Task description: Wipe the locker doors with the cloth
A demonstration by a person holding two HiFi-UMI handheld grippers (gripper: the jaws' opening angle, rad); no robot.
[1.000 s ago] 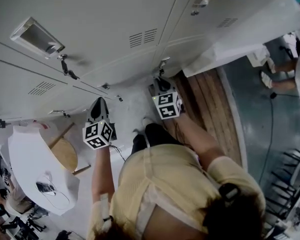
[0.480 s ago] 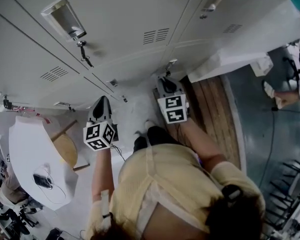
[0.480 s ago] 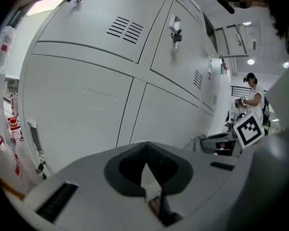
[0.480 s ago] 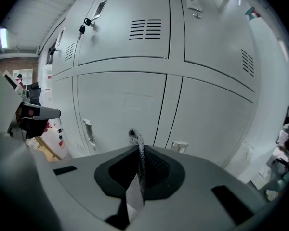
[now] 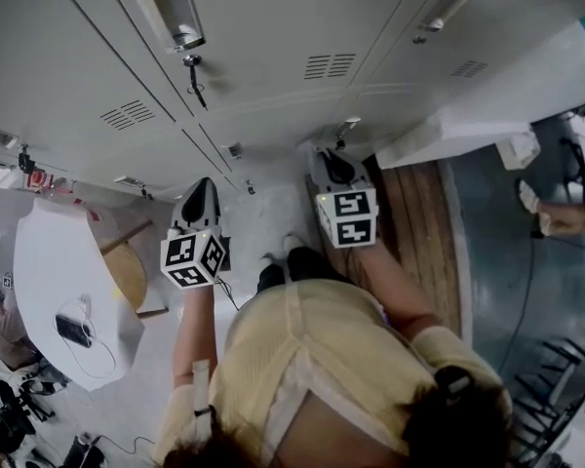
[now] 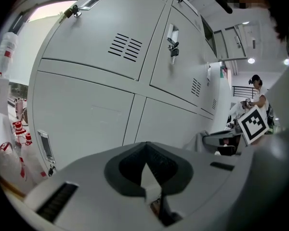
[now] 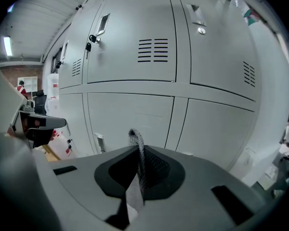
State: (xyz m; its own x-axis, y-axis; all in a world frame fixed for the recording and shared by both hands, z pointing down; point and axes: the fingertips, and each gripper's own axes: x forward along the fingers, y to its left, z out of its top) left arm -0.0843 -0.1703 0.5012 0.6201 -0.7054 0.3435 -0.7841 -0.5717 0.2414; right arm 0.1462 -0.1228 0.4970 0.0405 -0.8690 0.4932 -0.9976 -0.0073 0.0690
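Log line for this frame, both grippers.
left gripper: shut, empty | right gripper: shut on cloth | locker doors: ahead, cloth not touching | wipe: not yet begun

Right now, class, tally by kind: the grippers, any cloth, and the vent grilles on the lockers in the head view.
grippers: 2 (left gripper, right gripper)
cloth: 1, clamped in the right gripper
vent grilles: 3
total: 6
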